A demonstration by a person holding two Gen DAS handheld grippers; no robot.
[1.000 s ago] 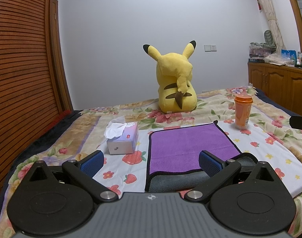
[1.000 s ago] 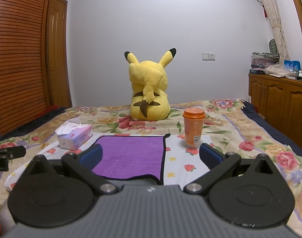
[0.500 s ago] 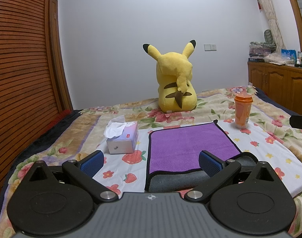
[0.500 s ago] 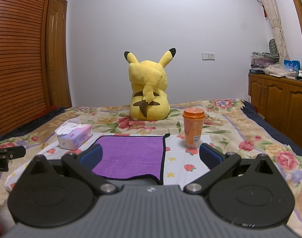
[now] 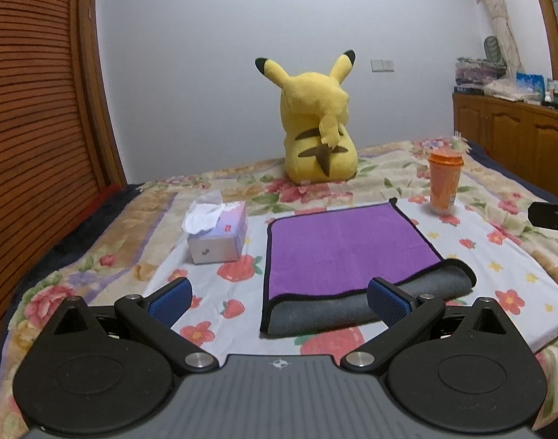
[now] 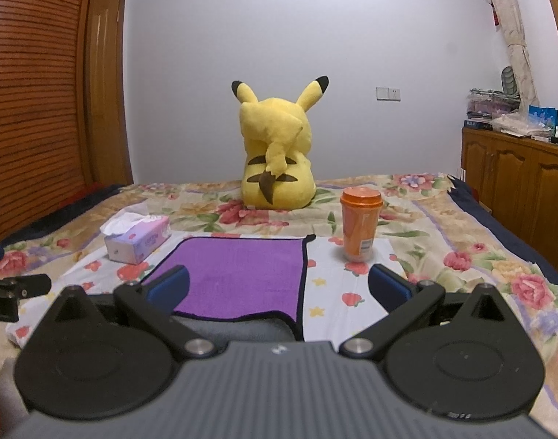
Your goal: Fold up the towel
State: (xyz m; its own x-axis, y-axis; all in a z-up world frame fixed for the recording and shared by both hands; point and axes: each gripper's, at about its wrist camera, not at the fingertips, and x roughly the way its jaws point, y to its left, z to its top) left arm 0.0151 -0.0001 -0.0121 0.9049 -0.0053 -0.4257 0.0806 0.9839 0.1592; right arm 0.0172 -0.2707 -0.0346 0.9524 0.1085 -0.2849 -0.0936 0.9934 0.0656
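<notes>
Towel lies flat on the bed, purple side up, its near edge rolled back grey, just ahead of both grippers. Left gripper faces its near-left corner, right gripper its near-right; both sets of fingers spread, empty.

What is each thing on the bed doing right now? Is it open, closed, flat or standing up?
Purple towel: lying flat, near edge rolled over, grey side showing.
Tissue box: open, tissue sticking out.
Orange cup: upright, lid on.
Yellow plush toy: sitting up, back to us.
Left gripper: open, empty.
Right gripper: open, empty.
</notes>
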